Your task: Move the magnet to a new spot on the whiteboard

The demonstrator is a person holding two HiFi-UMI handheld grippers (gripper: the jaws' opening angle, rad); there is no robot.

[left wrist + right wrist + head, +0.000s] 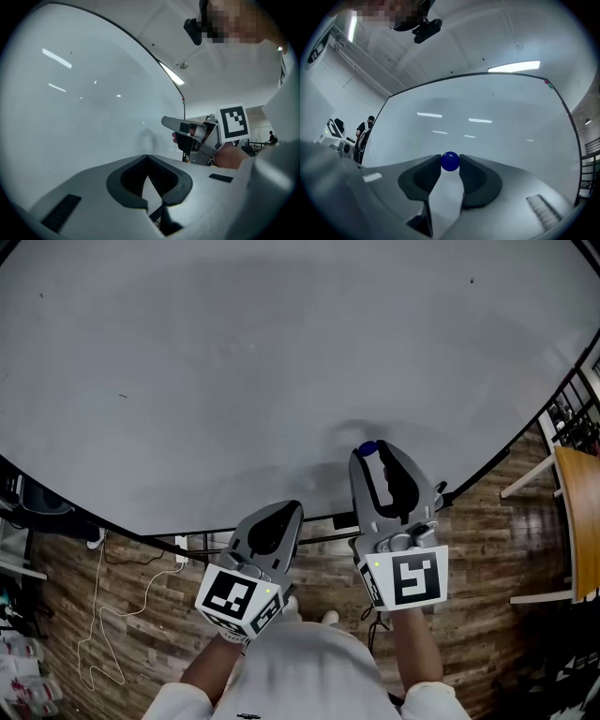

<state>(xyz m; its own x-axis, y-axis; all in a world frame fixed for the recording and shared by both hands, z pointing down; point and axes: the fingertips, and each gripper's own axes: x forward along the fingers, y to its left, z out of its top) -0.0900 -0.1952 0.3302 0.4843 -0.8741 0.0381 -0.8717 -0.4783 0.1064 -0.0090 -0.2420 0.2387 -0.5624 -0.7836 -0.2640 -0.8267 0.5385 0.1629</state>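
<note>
Magnet [450,161] between right gripper [373,452] jaws, before whiteboard [281,362].

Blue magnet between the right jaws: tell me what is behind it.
Behind the blue magnet, pinched by the right gripper, stands the whiteboard, bare apart from light reflections. The patch directly behind the magnet is covered, so contact with the board cannot be told.

Grey two-jaw right gripper [372,456] is reaching far, jaws pinching a small blue round magnet [450,161] at the tips. Grey two-jaw left gripper [287,512] is hanging nearer and left, jaws pressed together, nothing between. Bare left forearm [208,673] and right forearm [414,652] are stretching forward.
</note>
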